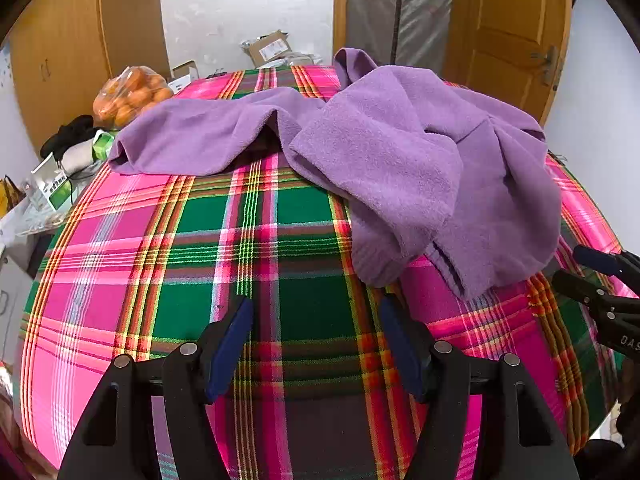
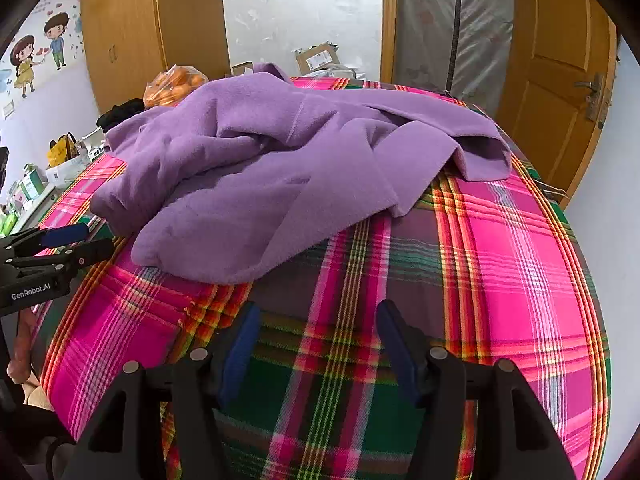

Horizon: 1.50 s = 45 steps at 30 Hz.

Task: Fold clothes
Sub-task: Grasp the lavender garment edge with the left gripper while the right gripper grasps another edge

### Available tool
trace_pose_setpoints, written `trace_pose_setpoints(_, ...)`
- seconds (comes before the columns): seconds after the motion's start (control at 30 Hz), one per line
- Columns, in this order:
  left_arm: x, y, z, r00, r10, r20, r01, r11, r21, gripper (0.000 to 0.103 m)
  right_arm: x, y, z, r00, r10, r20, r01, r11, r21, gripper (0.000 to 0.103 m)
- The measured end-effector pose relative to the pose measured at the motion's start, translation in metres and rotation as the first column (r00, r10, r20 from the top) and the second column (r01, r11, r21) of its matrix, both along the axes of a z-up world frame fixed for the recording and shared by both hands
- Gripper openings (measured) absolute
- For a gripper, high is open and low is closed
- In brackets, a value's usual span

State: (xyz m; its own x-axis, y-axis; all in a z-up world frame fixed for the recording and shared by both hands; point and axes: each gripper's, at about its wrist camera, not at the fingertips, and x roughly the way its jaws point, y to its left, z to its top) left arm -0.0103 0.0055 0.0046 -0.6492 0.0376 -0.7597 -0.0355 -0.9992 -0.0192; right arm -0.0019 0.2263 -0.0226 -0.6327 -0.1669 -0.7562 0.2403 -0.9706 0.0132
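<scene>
Purple fleece garment lies crumpled on the plaid cloth, bunched toward the far half, one sleeve trailing left, layers overlapping at random. No neat fold visible, so folding looks to be all still ahead.

Left gripper: jaws spread wide, holding nothing, hovering over bare plaid just short of the garment's near edge. Right gripper: same, wide and empty.

Surface: pink/green plaid, flat, covers the whole top.

Room: bag of oranges and boxes at the far left, wooden wardrobe, wooden door, cardboard parcel at the back.
</scene>
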Motion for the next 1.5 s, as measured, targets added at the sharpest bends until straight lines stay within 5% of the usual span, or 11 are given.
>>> trace_pose_setpoints(0.73, -0.016, 0.000, 0.024, 0.986, -0.131, -0.102, 0.146, 0.977, 0.156, 0.068, -0.023, -0.011, 0.005, 0.994, 0.097, 0.054, -0.081, 0.967, -0.243, 0.061)
trace_pose_setpoints(0.93, -0.027, 0.012, 0.017, 0.983, -0.167, -0.073, 0.177, 0.968, 0.176, 0.065, -0.034, -0.012, 0.005, 0.995, 0.087, 0.056, -0.069, 0.959, -0.276, 0.061)
trace_pose_setpoints(1.03, -0.031, 0.016, 0.012, 0.985, -0.165, -0.048, 0.171, 0.969, 0.178, 0.045, -0.039, -0.013, 0.005, 0.995, 0.080, 0.064, -0.059, 0.956, -0.286, 0.052)
trace_pose_setpoints(1.1, -0.034, 0.018, 0.009, 0.987, -0.160, -0.035, 0.163, 0.971, 0.176, 0.044, -0.042, -0.014, 0.004, 0.995, 0.073, 0.067, -0.051, 0.957, -0.287, 0.045)
trace_pose_setpoints(1.27, -0.031, 0.018, 0.009, 0.989, -0.139, -0.045, 0.145, 0.977, 0.157, 0.021, -0.046, -0.007, 0.002, 0.996, 0.046, 0.079, -0.020, 0.952, -0.305, 0.007)
trace_pose_setpoints(1.5, -0.028, 0.007, 0.014, 0.993, -0.094, -0.074, 0.105, 0.981, 0.163, 0.013, -0.041, 0.004, 0.005, 0.997, 0.049, 0.057, -0.026, 0.936, -0.350, 0.003)
